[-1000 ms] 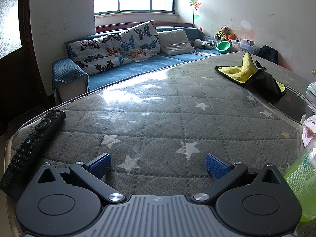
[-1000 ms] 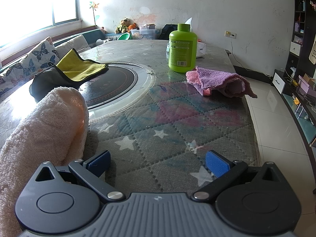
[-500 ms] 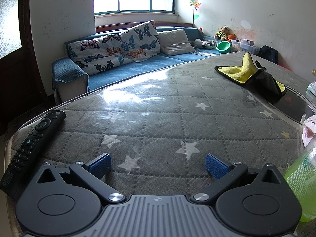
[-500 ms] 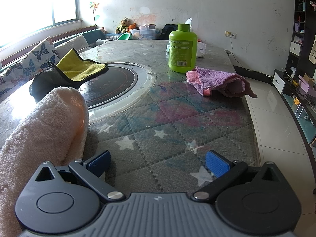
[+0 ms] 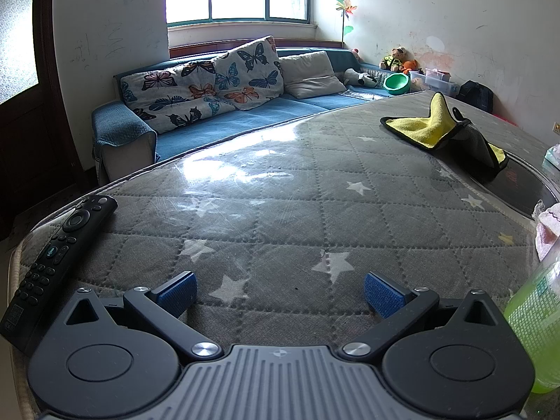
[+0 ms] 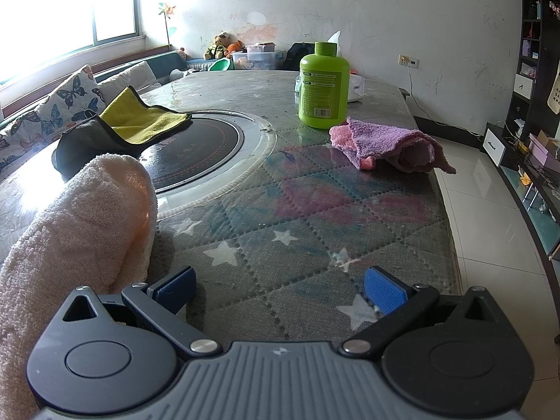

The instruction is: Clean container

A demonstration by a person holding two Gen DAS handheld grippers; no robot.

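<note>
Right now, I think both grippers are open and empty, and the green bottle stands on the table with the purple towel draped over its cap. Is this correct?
Not quite. In the right wrist view the purple towel lies on the table beside the green bottle, not over its cap, which is bare. The rest holds: the left gripper and right gripper are open and empty, and the bottle stands upright.

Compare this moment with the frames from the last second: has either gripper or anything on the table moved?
Nothing visibly changed. Both the left gripper and the right gripper are open and empty, low over the table, as before. The green bottle, purple cloth, yellow cloth, pink towel and remote lie where they were.
</note>
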